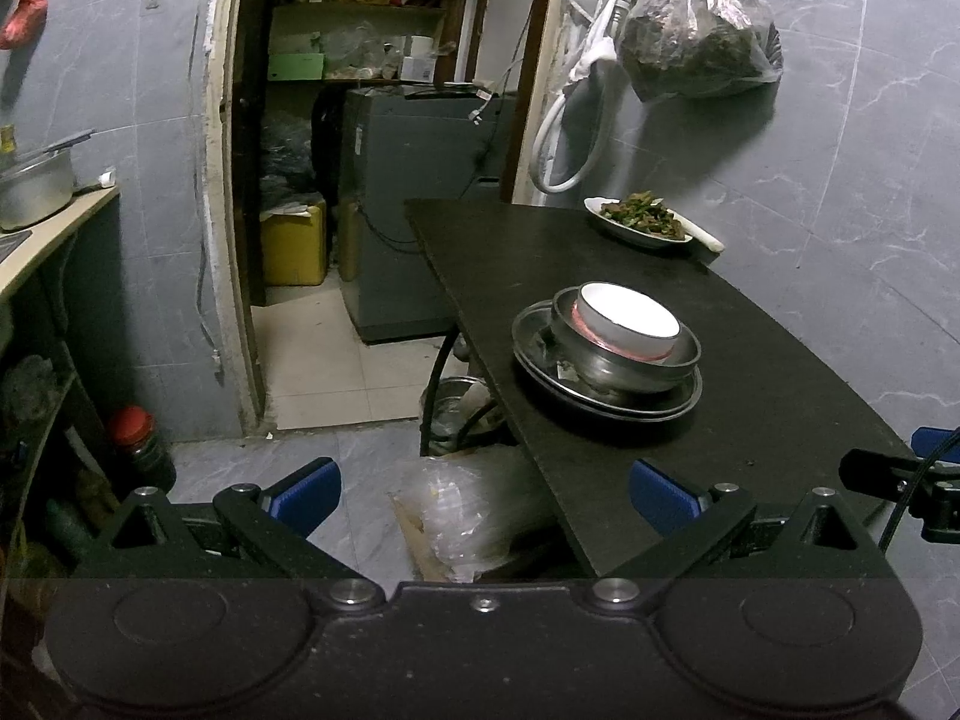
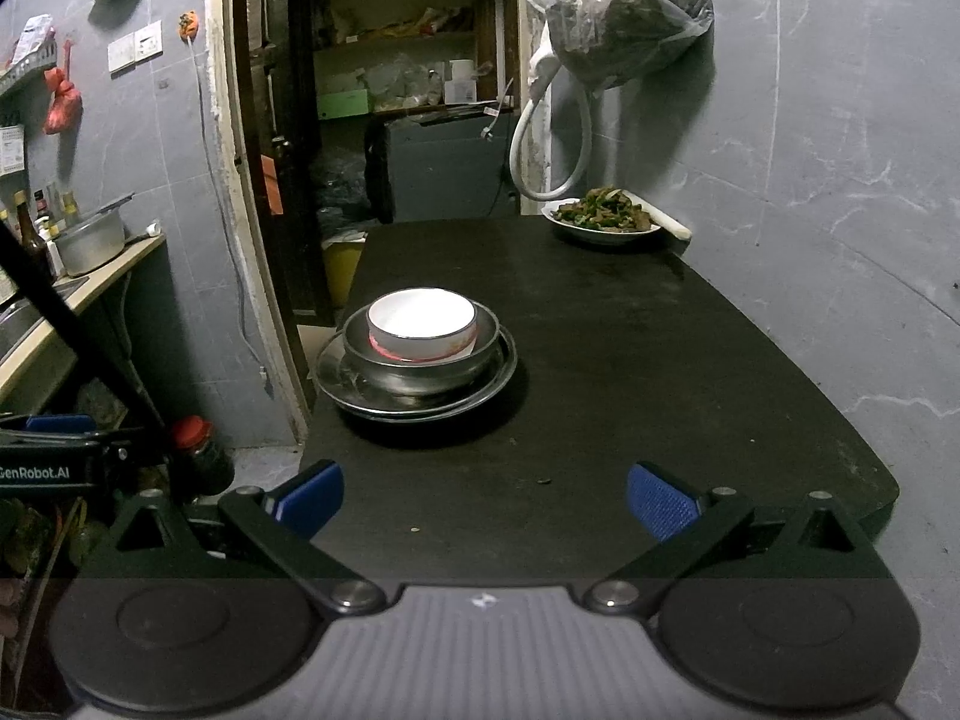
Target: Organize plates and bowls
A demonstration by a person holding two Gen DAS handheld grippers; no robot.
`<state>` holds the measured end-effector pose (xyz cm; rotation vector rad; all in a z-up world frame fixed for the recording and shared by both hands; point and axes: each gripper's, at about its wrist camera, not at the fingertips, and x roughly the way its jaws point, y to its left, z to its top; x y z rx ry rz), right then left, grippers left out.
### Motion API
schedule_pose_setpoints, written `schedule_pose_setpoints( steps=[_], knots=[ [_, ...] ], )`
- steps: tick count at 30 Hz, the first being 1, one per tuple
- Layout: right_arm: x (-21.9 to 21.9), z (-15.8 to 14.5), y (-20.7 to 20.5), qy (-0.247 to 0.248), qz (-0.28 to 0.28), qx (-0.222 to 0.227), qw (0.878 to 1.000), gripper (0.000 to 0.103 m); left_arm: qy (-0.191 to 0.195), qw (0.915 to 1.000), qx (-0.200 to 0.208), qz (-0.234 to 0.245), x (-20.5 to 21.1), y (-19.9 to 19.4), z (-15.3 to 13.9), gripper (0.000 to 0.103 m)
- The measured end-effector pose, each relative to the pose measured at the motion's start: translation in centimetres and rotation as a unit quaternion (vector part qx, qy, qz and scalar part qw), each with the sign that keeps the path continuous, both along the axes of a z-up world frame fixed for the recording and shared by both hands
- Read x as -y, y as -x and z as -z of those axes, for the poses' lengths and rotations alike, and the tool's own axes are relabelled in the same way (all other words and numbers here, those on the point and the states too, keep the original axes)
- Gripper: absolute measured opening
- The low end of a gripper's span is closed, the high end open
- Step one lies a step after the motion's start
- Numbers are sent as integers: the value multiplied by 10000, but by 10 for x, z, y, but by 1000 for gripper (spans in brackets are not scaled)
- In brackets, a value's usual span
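Left gripper [image 1: 485, 495]: your blue pads are spread wide with nothing between them, held off the table's near corner.
Right gripper [image 2: 485, 498]: also wide apart and empty, over the near end of the black table [image 2: 630, 360].
Stack: white bowl [image 2: 422, 319] sits in a steel bowl [image 2: 420, 360], which sits on steel plates [image 2: 414, 399], possibly two.
Stack position: left side of the table.
Far end: plate of cooked greens [image 2: 603, 217] near the wall.
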<state>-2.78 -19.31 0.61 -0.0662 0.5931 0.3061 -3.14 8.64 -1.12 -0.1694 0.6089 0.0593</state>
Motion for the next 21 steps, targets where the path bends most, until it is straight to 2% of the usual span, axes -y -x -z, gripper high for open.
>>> schedule_pose_setpoints(
  steps=[11, 21],
  knots=[
    [1, 3, -2, 13, -26, -14, 10000, 103, 12, 10000, -12, 12, -1, -1, 0, 102],
    [2, 5, -4, 63, -88, -21, 9999, 103, 117, 9995, 5, 277, 8, -6, -2, 102]
  ],
)
